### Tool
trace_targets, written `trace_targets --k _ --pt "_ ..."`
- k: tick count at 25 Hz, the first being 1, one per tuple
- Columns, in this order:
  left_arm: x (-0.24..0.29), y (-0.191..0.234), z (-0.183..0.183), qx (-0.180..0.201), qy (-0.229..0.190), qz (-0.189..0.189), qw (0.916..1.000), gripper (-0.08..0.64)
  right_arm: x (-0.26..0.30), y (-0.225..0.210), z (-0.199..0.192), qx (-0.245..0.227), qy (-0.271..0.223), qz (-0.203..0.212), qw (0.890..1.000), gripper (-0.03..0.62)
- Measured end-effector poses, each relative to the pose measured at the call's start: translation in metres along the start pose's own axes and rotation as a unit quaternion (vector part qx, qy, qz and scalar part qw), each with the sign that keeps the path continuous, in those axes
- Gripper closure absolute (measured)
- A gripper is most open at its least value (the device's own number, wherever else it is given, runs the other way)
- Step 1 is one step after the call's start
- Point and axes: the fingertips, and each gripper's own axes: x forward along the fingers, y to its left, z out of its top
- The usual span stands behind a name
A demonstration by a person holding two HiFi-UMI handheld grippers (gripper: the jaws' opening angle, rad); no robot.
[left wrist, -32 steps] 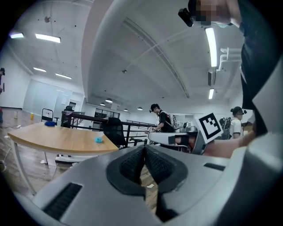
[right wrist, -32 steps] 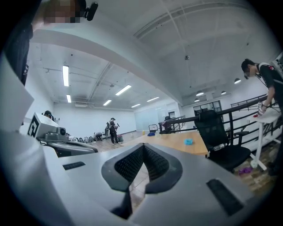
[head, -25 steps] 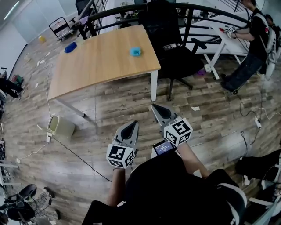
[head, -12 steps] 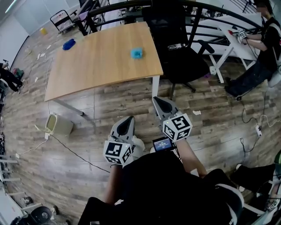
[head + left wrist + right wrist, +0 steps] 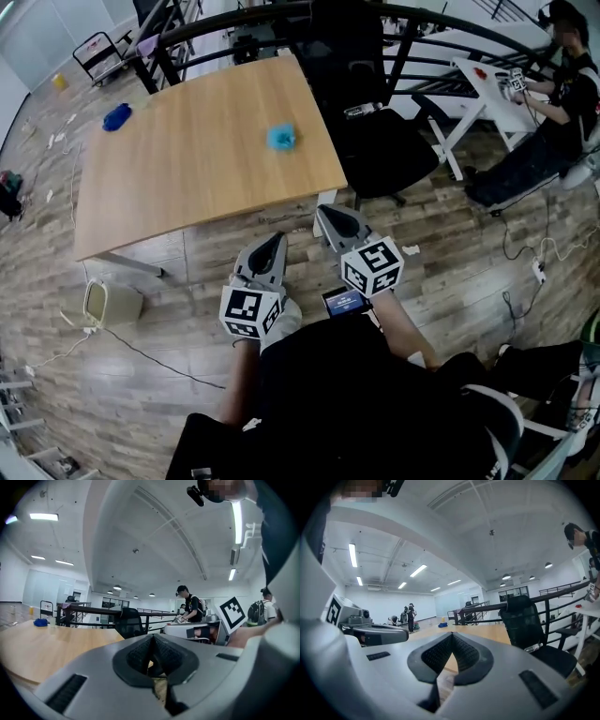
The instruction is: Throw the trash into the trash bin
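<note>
A light blue crumpled piece of trash (image 5: 280,138) lies near the right side of the wooden table (image 5: 187,178). A dark blue piece (image 5: 116,116) lies at the table's far left corner, and it also shows far off in the left gripper view as the dark blue piece (image 5: 40,622). The pale trash bin (image 5: 111,304) lies on the floor left of the table's near leg. My left gripper (image 5: 275,241) and right gripper (image 5: 327,213) are held side by side just short of the table's near edge. Both are shut, with nothing between their jaws.
A black office chair (image 5: 375,112) stands right of the table, with a dark railing (image 5: 225,23) behind it. At the far right a person (image 5: 553,103) sits at a white table (image 5: 487,89). A cable (image 5: 141,347) and paper scraps (image 5: 410,249) lie on the wood floor.
Both grippers have travelled forward together and now sit at the table's near edge. The table fills more of the head view, and the bin has slid toward the lower left.
</note>
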Motion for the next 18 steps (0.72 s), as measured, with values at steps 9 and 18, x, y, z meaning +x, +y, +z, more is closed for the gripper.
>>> trace_targets --k 9,18 --pt "0.045 0.122 0.024 -0.034 -0.001 0.018 0.9993 0.552 0.111 -0.025 0.041 -0.022 0.018 -0.016 0.999 0.597" --pt "0.102 0.182 0.03 -0.048 0.01 -0.002 0.9988 0.552 0.179 -0.044 0.044 -0.031 0.035 -0.012 0.999 0.597"
